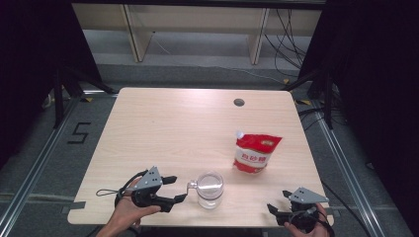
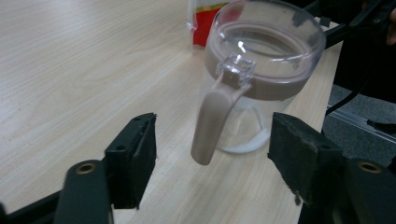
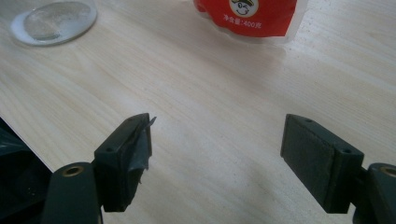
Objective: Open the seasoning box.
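Pale tabletop (image 1: 163,123): your left gripper (image 2: 210,158) stands apart around the jar (image 1: 209,189) handle (image 2: 211,122), not touching. Your right gripper (image 3: 217,154) rests apart, empty; next likely fetch the red pouch (image 1: 256,153).

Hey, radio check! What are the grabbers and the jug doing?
Left gripper open, jug handle between the jaws, untouched. Right gripper open, idle. Red pouch off to the side.

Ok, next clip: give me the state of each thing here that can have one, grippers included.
Glass jar: upright on the table, lid on, handle toward the left gripper, not gripped.
Red pouch: lying on the table, spout cap on, untouched.
Left gripper: open, jaws either side of the jar's handle, not touching it.
Right gripper: open, nothing between the jaws, over bare table.
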Demonstrator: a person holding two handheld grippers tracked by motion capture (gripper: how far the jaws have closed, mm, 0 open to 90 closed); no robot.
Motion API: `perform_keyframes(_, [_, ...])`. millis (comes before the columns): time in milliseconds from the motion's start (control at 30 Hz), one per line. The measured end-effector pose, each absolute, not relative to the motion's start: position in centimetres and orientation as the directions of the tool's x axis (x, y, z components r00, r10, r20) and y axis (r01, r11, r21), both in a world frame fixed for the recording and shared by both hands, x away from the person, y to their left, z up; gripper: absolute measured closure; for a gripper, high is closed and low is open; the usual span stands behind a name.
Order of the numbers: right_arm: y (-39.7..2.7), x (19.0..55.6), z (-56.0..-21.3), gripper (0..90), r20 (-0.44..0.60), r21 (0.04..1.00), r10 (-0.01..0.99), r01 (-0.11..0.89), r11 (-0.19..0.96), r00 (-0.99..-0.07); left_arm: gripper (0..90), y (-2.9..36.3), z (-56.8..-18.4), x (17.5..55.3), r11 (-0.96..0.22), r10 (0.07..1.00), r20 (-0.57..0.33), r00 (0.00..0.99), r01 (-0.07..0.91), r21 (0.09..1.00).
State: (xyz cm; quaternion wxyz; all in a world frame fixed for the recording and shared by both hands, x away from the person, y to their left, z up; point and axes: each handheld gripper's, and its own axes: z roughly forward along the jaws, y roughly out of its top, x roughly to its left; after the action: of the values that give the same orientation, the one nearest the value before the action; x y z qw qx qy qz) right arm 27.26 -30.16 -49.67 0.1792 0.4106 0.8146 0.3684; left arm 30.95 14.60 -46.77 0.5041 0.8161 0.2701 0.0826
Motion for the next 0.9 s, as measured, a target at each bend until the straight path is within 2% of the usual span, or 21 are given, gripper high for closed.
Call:
perform_keyframes(33, [-29.9,26.9,-49.5,25.5,0.039,0.735,0.819,0.572,0.364,-0.572,35.5,14.6,-46.7,30.9,-0.35,0.521,-0.132,0.843,0.353,0.868])
perform_keyframes(100, [-30.0,27.0,-49.5,25.5,0.02,0.744,0.817,0.554,0.373,-0.577,40.6,14.5,-46.6,30.8,-0.337,0.521,-0.144,0.841,0.358,0.871])
perform_keyframes(133, [-30.0,27.1,-49.5,25.6,0.02,0.747,0.809,0.546,0.378,-0.587,45.8,14.6,-46.4,30.7,-0.329,0.516,-0.148,0.844,0.355,0.875])
perform_keyframes(167, [-29.8,26.7,-49.4,25.9,0.053,0.738,0.824,0.578,0.348,-0.564,49.1,14.6,-46.3,30.7,-0.33,0.52,-0.14,0.842,0.349,0.877])
perform_keyframes(200, [-30.0,27.0,-49.5,26.3,0.03,0.751,0.807,0.546,0.371,-0.59,52.4,14.6,-46.3,30.7,-0.326,0.515,-0.136,0.846,0.341,0.882])
perform_keyframes(333, [-30.0,27.1,-49.4,26.5,0.012,0.76,0.8,0.525,0.382,-0.599,72.5,14.6,-45.8,30.5,-0.33,0.524,-0.085,0.848,0.295,0.897])
perform_keyframes(400, [-30.0,27.1,-49.4,26.5,0.011,0.76,0.798,0.524,0.384,-0.602,79.0,14.5,-45.4,30.5,-0.339,0.526,-0.056,0.849,0.27,0.901])
perform_keyframes(433, [-30.0,27.1,-49.4,26.5,0.005,0.764,0.798,0.517,0.387,-0.603,81.3,14.3,-45.3,30.4,-0.32,0.531,-0.07,0.844,0.276,0.906])
perform_keyframes(533, [-30.0,27.2,-49.4,26.3,-0.003,0.766,0.793,0.508,0.394,-0.61,86.3,14.1,-44.9,30.6,-0.326,0.519,-0.048,0.853,0.249,0.912])
perform_keyframes(567, [-29.7,26.9,-49.4,26.1,0.042,0.755,0.811,0.55,0.358,-0.584,87.3,14.0,-44.8,30.6,-0.319,0.524,-0.054,0.85,0.254,0.913])
perform_keyframes(600, [-29.7,26.9,-49.4,26.1,0.042,0.755,0.811,0.55,0.358,-0.584,88.4,14.0,-44.8,30.6,-0.319,0.524,-0.054,0.85,0.254,0.913])
perform_keyframes(700, [-29.7,27.0,-49.2,26.1,0.021,0.766,0.802,0.525,0.371,-0.597,89.2,13.5,-44.5,30.7,-0.324,0.517,-0.045,0.855,0.243,0.914])
perform_keyframes(767, [-29.5,26.8,-49.2,26.2,0.045,0.76,0.811,0.547,0.352,-0.584,89.3,13.4,-44.4,30.6,-0.332,0.524,-0.039,0.851,0.246,0.911])
perform_keyframes(800, [-29.7,27.0,-49.1,26.4,0.016,0.77,0.8,0.518,0.373,-0.6,89.3,13.2,-44.3,30.7,-0.331,0.519,-0.034,0.854,0.237,0.914])
perform_keyframes(900, [-29.5,26.9,-48.9,28.5,0.011,0.775,0.788,0.503,0.382,-0.616,89.3,12.9,-44.2,31.0,-0.307,0.531,-0.065,0.845,0.263,0.915])
